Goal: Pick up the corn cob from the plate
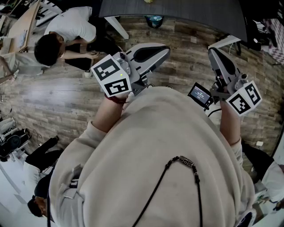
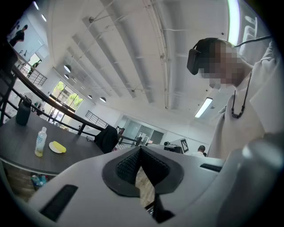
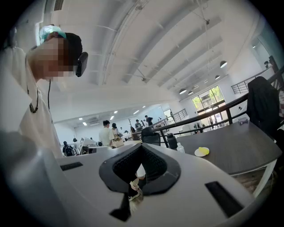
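The yellow corn cob (image 2: pixel 60 146) lies on a small white plate (image 2: pixel 52 148) on a dark round table, far off to the left in the left gripper view. The right gripper view has the same corn cob (image 3: pixel 204 150) and plate (image 3: pixel 198 154) far off at the right. In the head view only a yellow bit of the corn cob (image 1: pixel 148 1) shows at the top edge. My left gripper (image 1: pixel 165 49) and right gripper (image 1: pixel 212 51) are held close to my chest, well short of the table. Both are shut with nothing between the jaws.
The dark table (image 1: pixel 177 11) stands ahead over a wood-plank floor. A plastic bottle (image 2: pixel 40 142) and a dark flask (image 2: pixel 23 111) stand near the plate. A chair with a black jacket (image 2: pixel 106 138) stands at the table. A person (image 1: pixel 66 31) crouches on the floor at the left.
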`<act>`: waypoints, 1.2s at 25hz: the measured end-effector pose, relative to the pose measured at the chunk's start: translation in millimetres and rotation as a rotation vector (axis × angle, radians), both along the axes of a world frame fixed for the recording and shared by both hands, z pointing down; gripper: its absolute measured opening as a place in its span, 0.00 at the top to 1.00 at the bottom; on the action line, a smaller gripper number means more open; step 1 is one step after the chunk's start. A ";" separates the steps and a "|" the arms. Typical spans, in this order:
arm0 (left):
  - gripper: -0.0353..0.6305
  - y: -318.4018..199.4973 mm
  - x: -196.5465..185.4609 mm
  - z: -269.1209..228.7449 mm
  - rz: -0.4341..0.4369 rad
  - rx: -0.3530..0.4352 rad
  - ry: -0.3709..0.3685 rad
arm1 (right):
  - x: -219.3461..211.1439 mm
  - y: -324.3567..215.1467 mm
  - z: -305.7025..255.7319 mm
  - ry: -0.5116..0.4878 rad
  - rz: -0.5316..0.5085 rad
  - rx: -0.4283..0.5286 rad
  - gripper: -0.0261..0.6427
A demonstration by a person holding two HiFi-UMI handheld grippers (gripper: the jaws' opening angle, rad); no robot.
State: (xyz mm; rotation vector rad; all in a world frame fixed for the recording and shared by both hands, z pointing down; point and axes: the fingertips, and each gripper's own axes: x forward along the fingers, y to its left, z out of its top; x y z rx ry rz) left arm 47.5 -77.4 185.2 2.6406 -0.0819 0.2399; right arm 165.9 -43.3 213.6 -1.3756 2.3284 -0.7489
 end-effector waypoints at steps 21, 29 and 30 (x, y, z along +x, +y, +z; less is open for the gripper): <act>0.94 0.3 9.5 15.5 -0.038 0.004 -0.033 | 28.2 4.9 30.1 -0.088 -0.035 -0.010 0.94; 0.94 15.5 34.2 21.7 0.009 -0.010 -0.065 | 52.5 21.3 53.7 -0.148 -0.018 0.001 0.94; 0.94 18.7 37.3 20.0 0.034 -0.008 -0.065 | 53.9 22.7 55.8 -0.160 -0.021 0.005 0.94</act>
